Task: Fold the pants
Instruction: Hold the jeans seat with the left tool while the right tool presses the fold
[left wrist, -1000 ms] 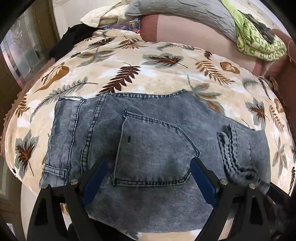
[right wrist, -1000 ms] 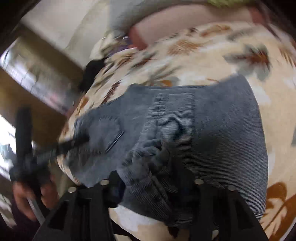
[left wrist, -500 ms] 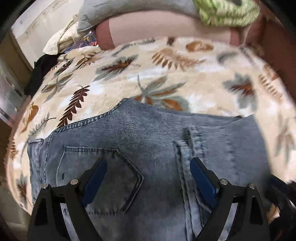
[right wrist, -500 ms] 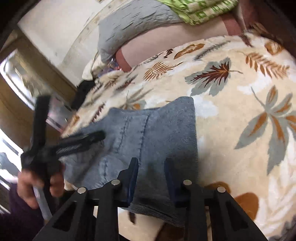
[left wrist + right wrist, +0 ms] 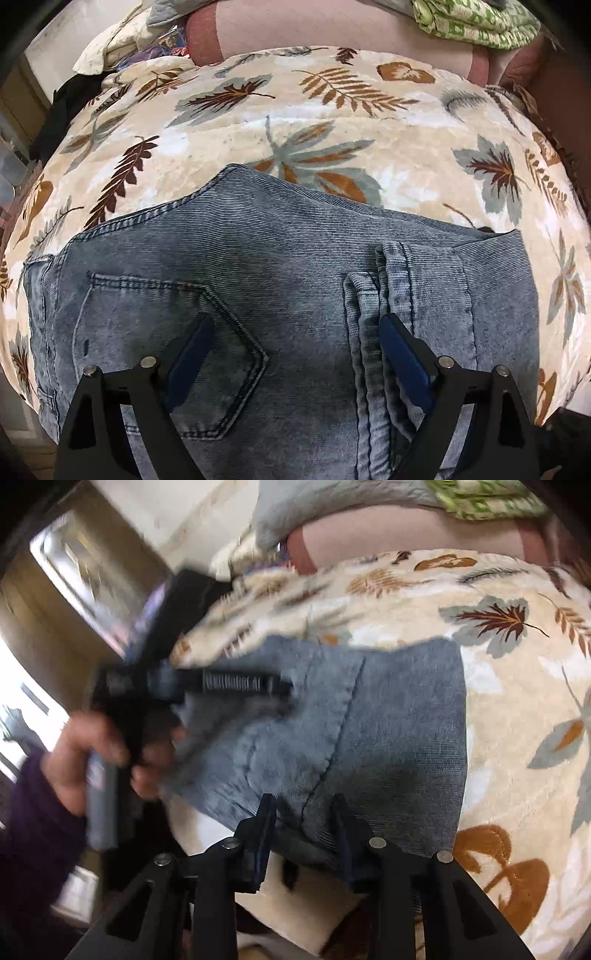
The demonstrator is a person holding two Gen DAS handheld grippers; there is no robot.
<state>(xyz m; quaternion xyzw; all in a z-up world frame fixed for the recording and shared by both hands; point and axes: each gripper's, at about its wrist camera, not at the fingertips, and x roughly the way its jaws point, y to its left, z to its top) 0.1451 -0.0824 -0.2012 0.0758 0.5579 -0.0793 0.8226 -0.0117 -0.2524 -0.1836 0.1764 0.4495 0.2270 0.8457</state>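
Jeans (image 5: 295,295): lay folded on the leaf-print blanket (image 5: 332,122) of the bed, at its near edge, long axis running left to right.
Left gripper (image 5: 295,354): jaws spread wide and empty, hanging over the denim between the back pocket (image 5: 166,350) and the hem (image 5: 373,332).
Right gripper (image 5: 303,830): jaws had just been closing; they stood narrow astride the near right edge of the fold, grip uncertain.
Nearer hand: right, judged best placed to lift that end leftward.
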